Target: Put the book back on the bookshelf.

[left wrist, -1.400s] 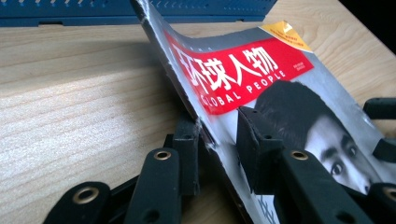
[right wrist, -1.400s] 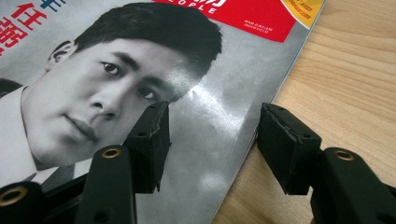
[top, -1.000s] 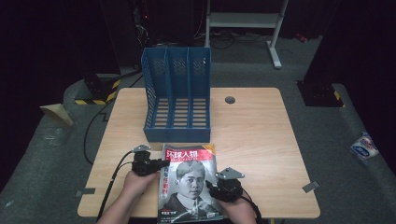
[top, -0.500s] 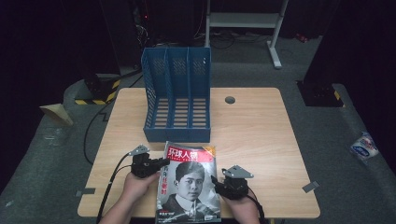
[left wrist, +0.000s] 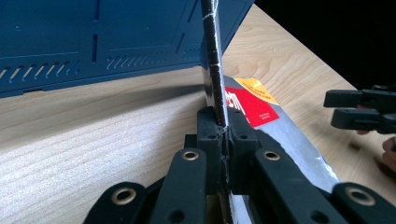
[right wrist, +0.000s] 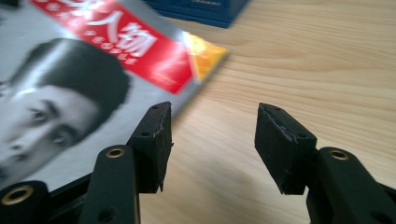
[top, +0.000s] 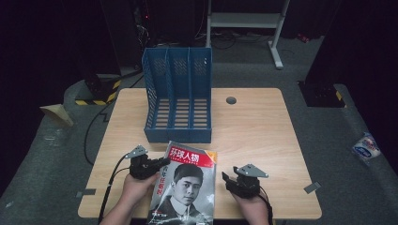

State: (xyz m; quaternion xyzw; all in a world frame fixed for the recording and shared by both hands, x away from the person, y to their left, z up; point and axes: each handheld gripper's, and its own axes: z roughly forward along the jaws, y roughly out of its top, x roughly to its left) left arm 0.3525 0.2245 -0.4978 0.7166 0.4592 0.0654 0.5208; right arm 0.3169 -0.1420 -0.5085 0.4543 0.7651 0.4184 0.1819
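A magazine (top: 187, 187) with a man's portrait and a red title band lies at the table's near edge, its left side lifted off the wood. My left gripper (top: 162, 162) is shut on that left edge; in the left gripper view the jaws (left wrist: 223, 128) have just closed on the magazine's edge (left wrist: 212, 56), which stands up between them. My right gripper (top: 225, 180) rests open just right of the magazine. Its pads (right wrist: 154, 140) have bare table between them, and the cover (right wrist: 70, 84) lies to their left.
A blue three-slot file holder (top: 178, 103) stands upright just beyond the magazine, open side facing me. A round cable hole (top: 231, 100) sits in the wooden table (top: 263, 136) behind it on the right. Dark floor and cables surround the table.
My left gripper has risen a little and lifted the magazine's left edge, tilting the cover. My right gripper has slid right, off the magazine's lower right part.
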